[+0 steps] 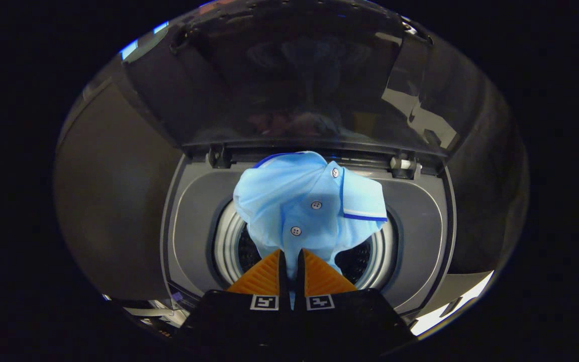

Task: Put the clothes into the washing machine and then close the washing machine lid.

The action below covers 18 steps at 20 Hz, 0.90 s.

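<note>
A light blue polo shirt [304, 201] with white buttons and a dark blue trim hangs bunched from my gripper [292, 259], which is shut on its fabric. The shirt dangles over the round drum opening [377, 251] of a grey top-loading washing machine [420, 216]. The dark glass lid [289, 75] stands raised behind the opening, held by two hinges at the back rim. The shirt's lower part sits just inside the ring of the drum, hiding most of it.
The machine's grey top panel [189, 221] surrounds the drum on all sides. A dark wall stands left and right of the machine. A bright strip of floor [455, 309] shows beside the machine's front corner.
</note>
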Available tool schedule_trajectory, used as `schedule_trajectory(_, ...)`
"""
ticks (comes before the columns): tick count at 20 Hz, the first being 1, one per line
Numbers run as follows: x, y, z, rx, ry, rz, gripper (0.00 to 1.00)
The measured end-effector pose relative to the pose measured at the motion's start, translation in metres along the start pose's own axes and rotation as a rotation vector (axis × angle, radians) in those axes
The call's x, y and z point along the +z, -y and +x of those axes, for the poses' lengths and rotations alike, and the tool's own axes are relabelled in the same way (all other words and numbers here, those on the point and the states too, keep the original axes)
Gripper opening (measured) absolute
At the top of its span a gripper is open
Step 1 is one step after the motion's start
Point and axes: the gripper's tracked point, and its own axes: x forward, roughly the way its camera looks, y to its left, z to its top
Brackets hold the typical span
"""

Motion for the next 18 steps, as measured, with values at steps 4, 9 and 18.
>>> schedule_trajectory(4, -0.009, 0.004, 0.01, -0.01, -0.042, 0.033, 0.06)
schedule_trajectory(9, -0.026, 0.013, 0.025, -0.011, -0.094, 0.046, 0.05)
schedule_trajectory(18, -0.013, 0.021, 0.028, 0.009, -0.016, 0.023, 1.0)
